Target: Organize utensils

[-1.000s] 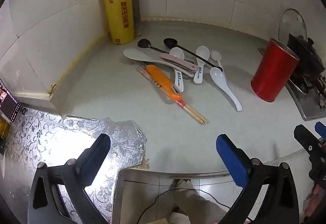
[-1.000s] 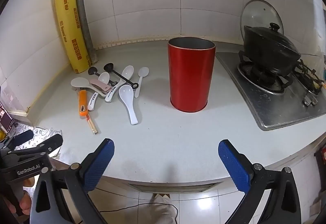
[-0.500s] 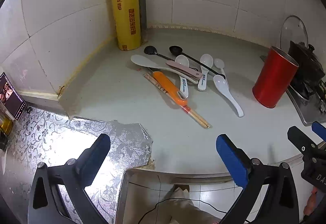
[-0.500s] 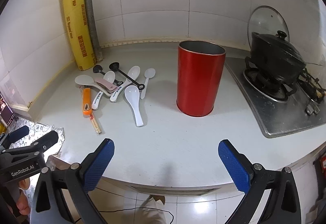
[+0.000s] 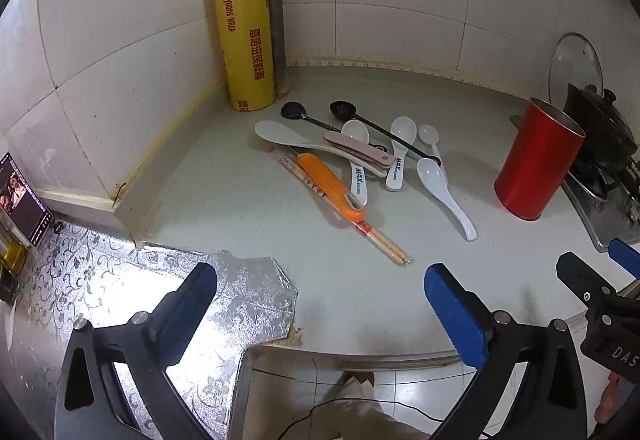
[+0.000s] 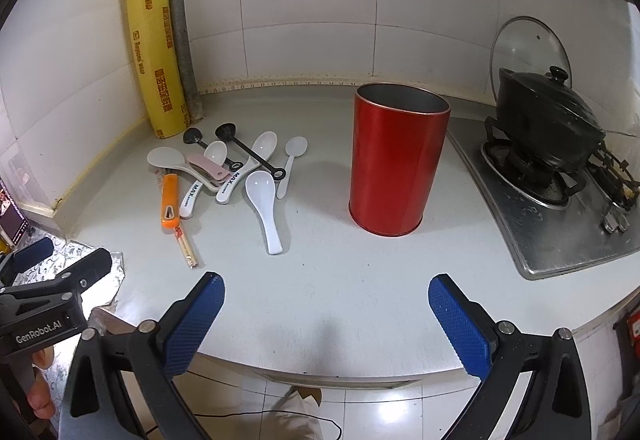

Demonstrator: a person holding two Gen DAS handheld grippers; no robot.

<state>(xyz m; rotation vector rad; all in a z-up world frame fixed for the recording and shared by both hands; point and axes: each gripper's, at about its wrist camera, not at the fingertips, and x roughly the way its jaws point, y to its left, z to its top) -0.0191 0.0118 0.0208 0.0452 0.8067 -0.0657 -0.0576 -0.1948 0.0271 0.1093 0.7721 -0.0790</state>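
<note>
The red canister (image 6: 398,163) stood upright and open on the grey counter (image 6: 320,280), at about 12 o'clock from the right gripper (image 6: 326,314), and I judge it was put there to receive the utensils, because its mouth was free and nothing was seen inside it. The utensils lay in a loose heap at about 10 o'clock from that gripper and at 12 o'clock from the left gripper (image 5: 320,304): the white soup spoon (image 6: 264,207) was nearest to the canister, the orange peeler (image 5: 330,179) lay on top of the chopsticks (image 5: 384,242), and the two black measuring spoons (image 5: 384,129) crossed over the white spoons, so the pieces on top probably had to go first. The yellow wrap roll (image 5: 244,15) leaned in the wall corner behind the heap, at 11 o'clock in the left view, out of the way. Both grippers were held low at the front edge of the counter, with their jaws spread wide and nothing between the blue pads (image 6: 196,314); it seemed that no utensil was picked yet. The black pot (image 6: 548,127) sat on the stove (image 6: 560,232) at 2 o'clock in the right view, well apart from the heap. The soup spoon looked like the easiest first piece, since it lay alone.
</note>
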